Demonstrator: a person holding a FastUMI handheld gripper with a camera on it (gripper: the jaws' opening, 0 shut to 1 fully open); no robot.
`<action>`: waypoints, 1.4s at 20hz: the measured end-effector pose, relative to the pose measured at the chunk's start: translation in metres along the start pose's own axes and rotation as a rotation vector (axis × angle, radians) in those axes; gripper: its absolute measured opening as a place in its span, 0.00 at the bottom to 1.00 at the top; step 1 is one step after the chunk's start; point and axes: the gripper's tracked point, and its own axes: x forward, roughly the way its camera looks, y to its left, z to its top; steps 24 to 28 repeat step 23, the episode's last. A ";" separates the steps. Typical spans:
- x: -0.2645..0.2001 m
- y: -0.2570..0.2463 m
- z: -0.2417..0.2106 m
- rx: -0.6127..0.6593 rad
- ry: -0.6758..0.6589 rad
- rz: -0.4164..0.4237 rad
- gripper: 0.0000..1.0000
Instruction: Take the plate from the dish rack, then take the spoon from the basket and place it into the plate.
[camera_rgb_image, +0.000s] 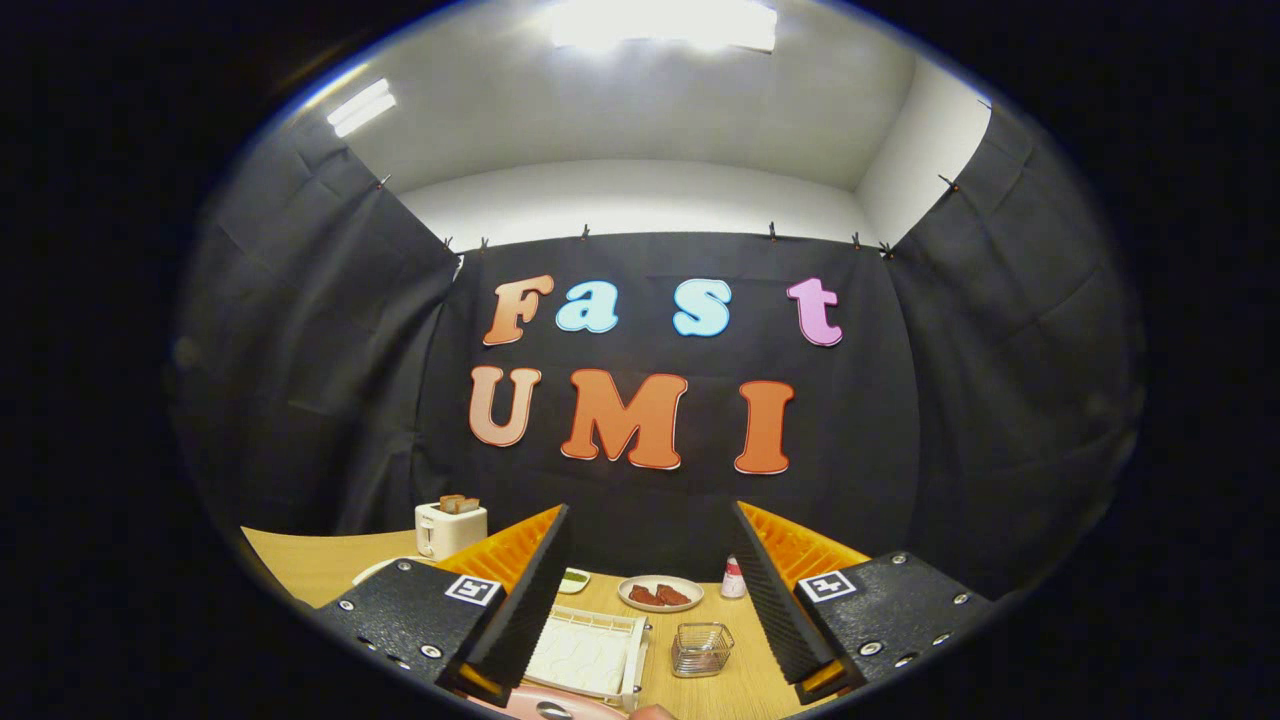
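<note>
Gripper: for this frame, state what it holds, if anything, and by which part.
Nothing is held: the gripper is open, fingers spread wide above the table.

Gripper fingers spread, dish rack, basket ahead

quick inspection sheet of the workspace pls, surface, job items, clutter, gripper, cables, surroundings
surface: wooden table, light tan.
job's things: white dish rack between the fingers; small wire basket beside it; pink plate nearest the camera with a spoon lying in it.
clutter: white toaster with toast; oval dish of food beyond the basket; small bottle; small green-filled dish.
grippers: gripper open, fingers wide apart, holding nothing.
cables: nothing seen.
surroundings: black cloth booth walls, white ceiling, bright lamps overhead.
</note>
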 end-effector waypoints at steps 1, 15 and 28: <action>-0.003 0.003 -0.003 -0.005 0.015 0.010 0.93; -0.006 -0.002 -0.009 -0.011 0.026 -0.013 0.93; -0.011 -0.015 0.002 -0.001 0.004 -0.043 0.93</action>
